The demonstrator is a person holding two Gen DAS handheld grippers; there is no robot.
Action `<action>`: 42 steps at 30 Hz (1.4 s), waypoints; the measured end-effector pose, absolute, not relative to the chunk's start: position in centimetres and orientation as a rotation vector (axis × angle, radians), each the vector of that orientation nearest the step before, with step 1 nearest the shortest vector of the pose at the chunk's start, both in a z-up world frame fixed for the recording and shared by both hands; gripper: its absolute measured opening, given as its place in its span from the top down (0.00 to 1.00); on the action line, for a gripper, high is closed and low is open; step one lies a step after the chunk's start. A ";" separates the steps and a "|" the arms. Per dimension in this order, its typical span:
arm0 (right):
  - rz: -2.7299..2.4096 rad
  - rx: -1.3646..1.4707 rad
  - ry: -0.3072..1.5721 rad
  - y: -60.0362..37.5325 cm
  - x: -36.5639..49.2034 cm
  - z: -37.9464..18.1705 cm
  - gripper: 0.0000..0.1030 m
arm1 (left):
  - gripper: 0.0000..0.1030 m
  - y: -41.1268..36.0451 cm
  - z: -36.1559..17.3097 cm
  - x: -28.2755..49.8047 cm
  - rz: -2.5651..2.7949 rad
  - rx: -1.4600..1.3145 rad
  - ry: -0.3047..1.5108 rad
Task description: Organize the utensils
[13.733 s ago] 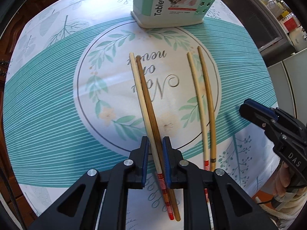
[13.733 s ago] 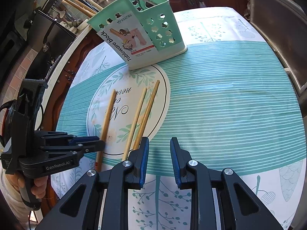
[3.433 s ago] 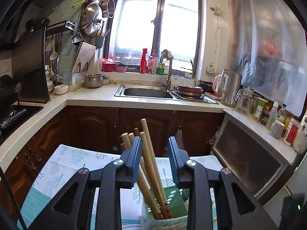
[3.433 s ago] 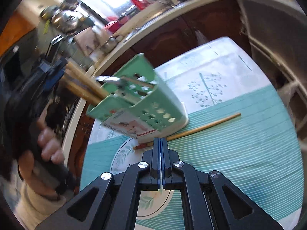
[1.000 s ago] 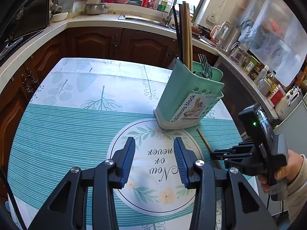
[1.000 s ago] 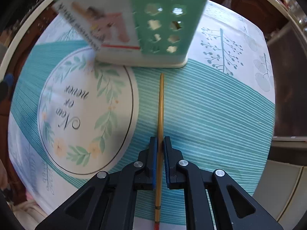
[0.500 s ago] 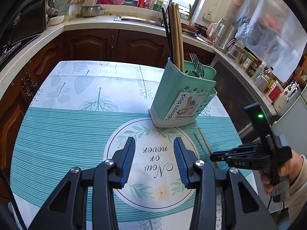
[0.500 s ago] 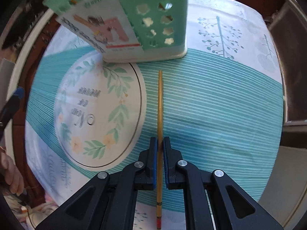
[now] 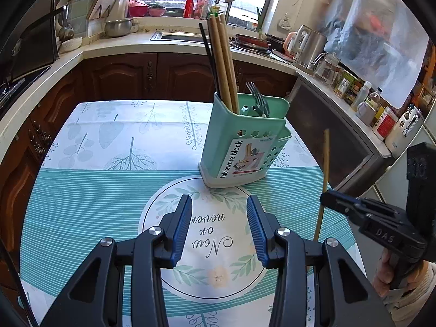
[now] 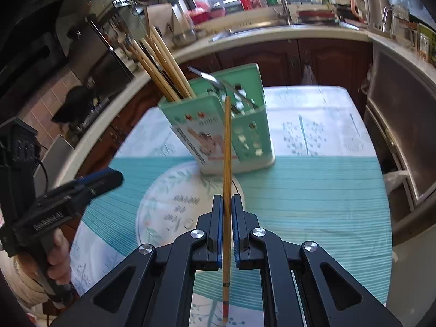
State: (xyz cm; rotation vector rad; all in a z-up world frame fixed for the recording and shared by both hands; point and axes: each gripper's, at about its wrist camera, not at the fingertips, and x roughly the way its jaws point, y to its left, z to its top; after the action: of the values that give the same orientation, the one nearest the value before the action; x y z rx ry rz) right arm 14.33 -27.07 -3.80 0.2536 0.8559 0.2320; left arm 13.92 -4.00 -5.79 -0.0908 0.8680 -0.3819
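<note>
**A:** Start w/ the biggest item. Table?

**B:** Table [image 9: 81,190] carries a teal-striped cloth w/ a round leaf-wreath print at centre. Kitchen counter and sink run behind it, dark wood cabinets below.

**A:** Next down?

**B:** Mint-green tableware holder [image 9: 234,147], upright, at the far edge of the round print. Label side faces the left wrist cam. Several wooden chopsticks [image 9: 222,65] stand in its left compartment, leaning a bit; forks [image 9: 257,99] sit in the compartment beside them.

**A:** Grippers?

**B:** Left gripper [image 9: 219,226]: over the round print, near side of the holder, jaws partway apart, nothing between the pads. Not touching the holder. Right gripper [image 10: 227,226]: jaws nearly together, clamped on a single chopstick [image 10: 227,147]. A hand [image 9: 392,280] w/ a pale sleeve grips its handle at the table's right edge.

**A:** That chopstick, posn?

**B:** Off the cloth, in the air. In the left cam it stands near upright, tip up, to the right of the holder and apart from it. Pads grip it in its lower half; red-banded end hangs below the jaws. In the right cam its tip lines up w/ the holder's rim; can't tell how close.
</note>
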 end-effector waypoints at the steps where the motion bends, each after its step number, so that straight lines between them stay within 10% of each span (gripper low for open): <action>1: 0.233 0.254 0.837 -26.9 14.3 -3.3 0.95 | 0.61 -4.1 -5.7 13.9 -0.382 -0.090 0.866; 28: 0.151 -0.014 0.313 -21.1 19.2 19.0 0.95 | 0.60 -2.7 -2.9 16.6 -0.323 -0.101 0.812; 42: 0.219 0.001 0.599 -19.4 24.8 8.3 0.91 | 0.01 0.3 1.6 19.7 -0.180 -0.112 0.684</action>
State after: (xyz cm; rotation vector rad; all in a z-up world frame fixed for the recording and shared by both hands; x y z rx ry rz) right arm 24.80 -19.40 8.25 0.0014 0.5990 0.2191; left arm 19.66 0.25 1.63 -0.1125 0.6843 -0.1799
